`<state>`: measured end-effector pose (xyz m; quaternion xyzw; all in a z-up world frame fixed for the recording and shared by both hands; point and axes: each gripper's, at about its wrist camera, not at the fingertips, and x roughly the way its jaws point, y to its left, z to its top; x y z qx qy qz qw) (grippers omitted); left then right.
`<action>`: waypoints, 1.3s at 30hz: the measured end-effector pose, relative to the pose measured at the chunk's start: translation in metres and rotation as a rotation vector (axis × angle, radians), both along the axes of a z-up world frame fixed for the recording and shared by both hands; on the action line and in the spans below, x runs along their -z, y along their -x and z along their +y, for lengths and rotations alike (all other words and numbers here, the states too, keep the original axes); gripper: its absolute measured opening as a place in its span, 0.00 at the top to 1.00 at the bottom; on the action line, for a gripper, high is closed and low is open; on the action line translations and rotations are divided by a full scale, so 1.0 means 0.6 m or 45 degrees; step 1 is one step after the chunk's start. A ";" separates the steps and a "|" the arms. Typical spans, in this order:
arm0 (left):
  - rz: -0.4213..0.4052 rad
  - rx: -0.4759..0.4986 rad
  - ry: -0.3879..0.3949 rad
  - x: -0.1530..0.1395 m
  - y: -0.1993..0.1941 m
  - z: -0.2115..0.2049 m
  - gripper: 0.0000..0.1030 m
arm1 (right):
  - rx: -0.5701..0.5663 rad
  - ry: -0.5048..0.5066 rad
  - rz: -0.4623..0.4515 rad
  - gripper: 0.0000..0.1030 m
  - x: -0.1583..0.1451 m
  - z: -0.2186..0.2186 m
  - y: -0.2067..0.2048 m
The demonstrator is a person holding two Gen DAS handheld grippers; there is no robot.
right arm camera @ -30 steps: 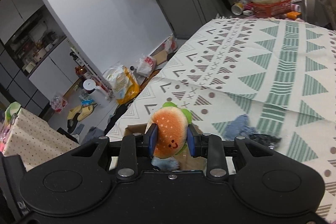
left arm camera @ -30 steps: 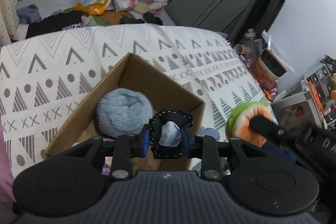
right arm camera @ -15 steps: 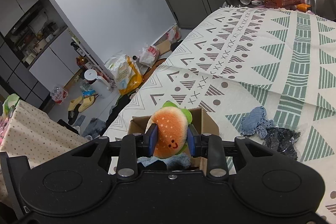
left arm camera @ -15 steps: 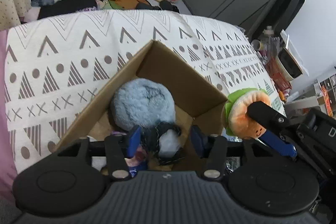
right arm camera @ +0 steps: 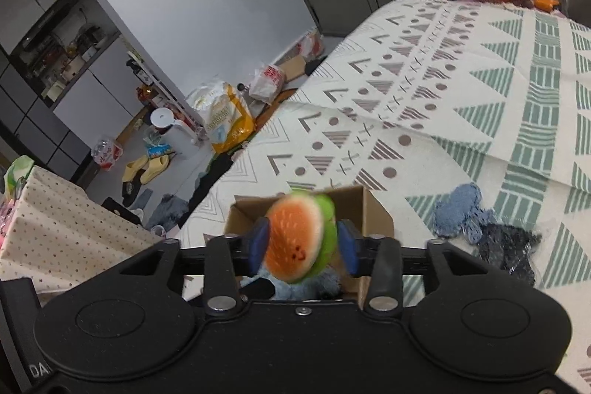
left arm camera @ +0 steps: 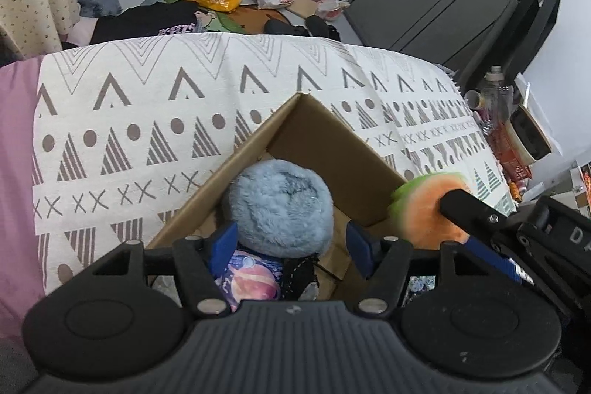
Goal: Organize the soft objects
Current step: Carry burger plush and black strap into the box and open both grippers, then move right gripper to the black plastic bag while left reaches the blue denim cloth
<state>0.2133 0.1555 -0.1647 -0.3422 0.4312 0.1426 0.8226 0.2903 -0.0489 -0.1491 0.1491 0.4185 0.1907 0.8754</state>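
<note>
Burger plush (right arm camera: 301, 239): orange bun, green edge, small face; blurred in the right wrist view, hanging over the box between the right tool's fingers.
Box (left arm camera: 325, 150): open cardboard carton on the patterned bedspread (left arm camera: 147, 120), flaps up.
Box contents: blue fluffy ball (left arm camera: 280, 209), a planet-print item (left arm camera: 247, 283) under it, and a black stitched pouch (left arm camera: 299, 274) beside that.
Left tool (left arm camera: 291, 246): fingers spread wide over the box, nothing between them.
Right tool (right arm camera: 303, 244): fingers parted a little wider than the burger plush; whether they still touch it I cannot tell.
Change, left: a second ago this tool clamped the black stitched pouch; half a second ago it was opening; the pouch now lies in the box.
Change, right: the burger plush was squeezed tight in both earlier frames; the fingers have since opened, and the blur suggests it is dropping.
Meaning: judged as two deposits in quick succession, one done and one under way.
Left on the bed: a blue knit piece (right arm camera: 458, 213) and a dark glittery piece (right arm camera: 511, 250), touching, well apart from the box.
Next, as a judgement: fetch those two.
</note>
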 end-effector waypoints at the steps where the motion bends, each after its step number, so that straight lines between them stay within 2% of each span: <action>1: 0.005 -0.006 -0.002 0.001 0.000 0.001 0.39 | -0.001 -0.004 0.003 0.54 0.000 -0.004 0.002; 4: 0.000 -0.004 -0.015 -0.002 0.000 -0.002 0.38 | 0.012 0.001 0.010 0.45 -0.001 -0.023 0.009; 8: -0.007 0.018 -0.035 -0.009 -0.001 -0.012 0.38 | 0.066 0.005 0.018 0.39 -0.004 -0.065 0.020; 21: -0.031 0.108 -0.174 -0.037 0.000 -0.085 0.38 | 0.195 0.024 0.027 0.33 0.008 -0.224 0.068; 30: -0.055 0.191 -0.269 -0.064 0.000 -0.161 0.38 | 0.230 0.013 -0.010 0.20 0.000 -0.320 0.079; 32: -0.057 0.204 -0.299 -0.068 0.000 -0.176 0.38 | 0.223 0.006 -0.019 0.17 0.006 -0.334 0.079; 39: -0.052 0.244 -0.394 -0.074 -0.003 -0.220 0.38 | 0.237 -0.075 0.021 0.16 0.047 -0.379 0.077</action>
